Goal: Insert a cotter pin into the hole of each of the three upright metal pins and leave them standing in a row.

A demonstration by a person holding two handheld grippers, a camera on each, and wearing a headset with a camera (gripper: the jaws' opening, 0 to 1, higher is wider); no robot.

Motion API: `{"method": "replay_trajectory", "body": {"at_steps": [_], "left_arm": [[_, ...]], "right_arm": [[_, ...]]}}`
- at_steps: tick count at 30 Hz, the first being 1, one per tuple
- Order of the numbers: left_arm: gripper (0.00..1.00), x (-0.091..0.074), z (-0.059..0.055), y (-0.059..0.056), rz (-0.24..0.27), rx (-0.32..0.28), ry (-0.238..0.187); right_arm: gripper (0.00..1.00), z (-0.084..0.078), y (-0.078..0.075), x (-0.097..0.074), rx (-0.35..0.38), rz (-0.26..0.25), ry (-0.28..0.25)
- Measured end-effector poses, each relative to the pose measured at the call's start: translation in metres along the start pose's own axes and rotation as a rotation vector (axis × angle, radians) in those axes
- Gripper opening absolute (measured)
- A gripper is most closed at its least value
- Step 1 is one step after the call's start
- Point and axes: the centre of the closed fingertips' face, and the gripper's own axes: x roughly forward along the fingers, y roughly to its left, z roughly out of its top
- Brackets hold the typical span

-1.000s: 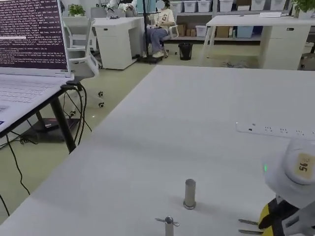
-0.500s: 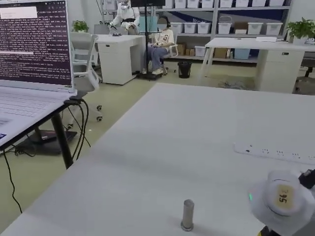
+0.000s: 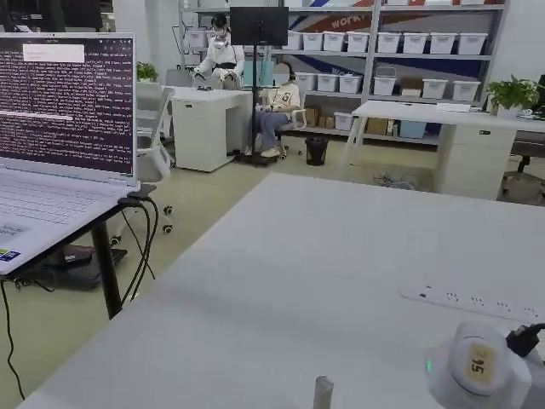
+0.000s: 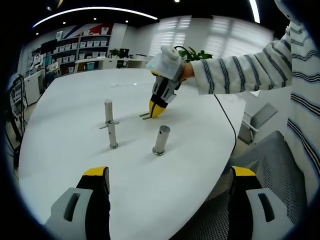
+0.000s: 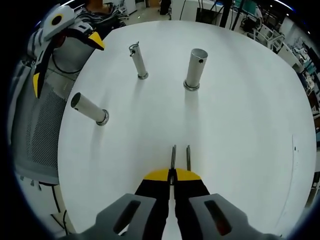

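Headset has tipped up over the last second, so the room slides down the head view. One metal pin (image 3: 322,394), seen whole then, is now only a top at the lower edge. A laptop (image 3: 64,111) sits on a side stand at left, and a power strip (image 3: 477,300) lies on the table (image 3: 298,256) at right.

Left gripper view: the left tool (image 4: 169,172) has its jaws wide apart and empty, low at the table's near edge. All three pins stand upright here. Two line up at left, the farther pin (image 4: 108,110) behind the nearer pin (image 4: 113,137), which has a fitted cotter pin (image 4: 109,124) through its top. The third pin (image 4: 161,140) stands to the right. Further right, the right tool (image 4: 155,111) angles down from a striped sleeve (image 4: 240,70), its tip near the table.

Right gripper view: the jaws are pinched together on a loose cotter pin (image 5: 173,156). Its prongs point at the pins, with open table between.
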Motion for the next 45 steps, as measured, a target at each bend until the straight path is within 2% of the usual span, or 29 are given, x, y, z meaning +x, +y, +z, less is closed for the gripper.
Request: {"method": "replay_trajectory", "body": {"at_steps": [4,12,20,24,28,36,45], "left_arm": [[0.99,-0.001,-0.002,0.0,0.002,0.002,-0.001],[0.99,-0.001,-0.002,0.0,0.001,0.009,-0.009],[0.96,-0.002,0.0,0.0,-0.005,0.006,-0.022],[0.96,-0.003,0.001,0.003,-0.001,0.004,-0.021],[0.96,-0.003,0.005,0.006,-0.001,-0.002,-0.03],[0.94,-0.001,0.021,0.012,0.0,-0.005,-0.054],[0.92,0.005,0.034,0.016,-0.014,-0.016,-0.072]], "right_arm": [[0.0,-0.001,0.004,-0.001,-0.009,0.004,0.016],[0.0,0.003,0.009,-0.013,-0.036,-0.024,0.02],[0.0,0.02,0.018,-0.034,-0.076,-0.059,-0.025],[0.0,0.028,0.02,-0.046,-0.109,-0.105,-0.048],[0.0,0.033,0.025,-0.058,-0.125,-0.136,-0.075],[0.0,0.042,0.036,-0.079,-0.134,-0.199,-0.14],[0.0,0.049,0.049,-0.09,-0.132,-0.245,-0.219]]}}
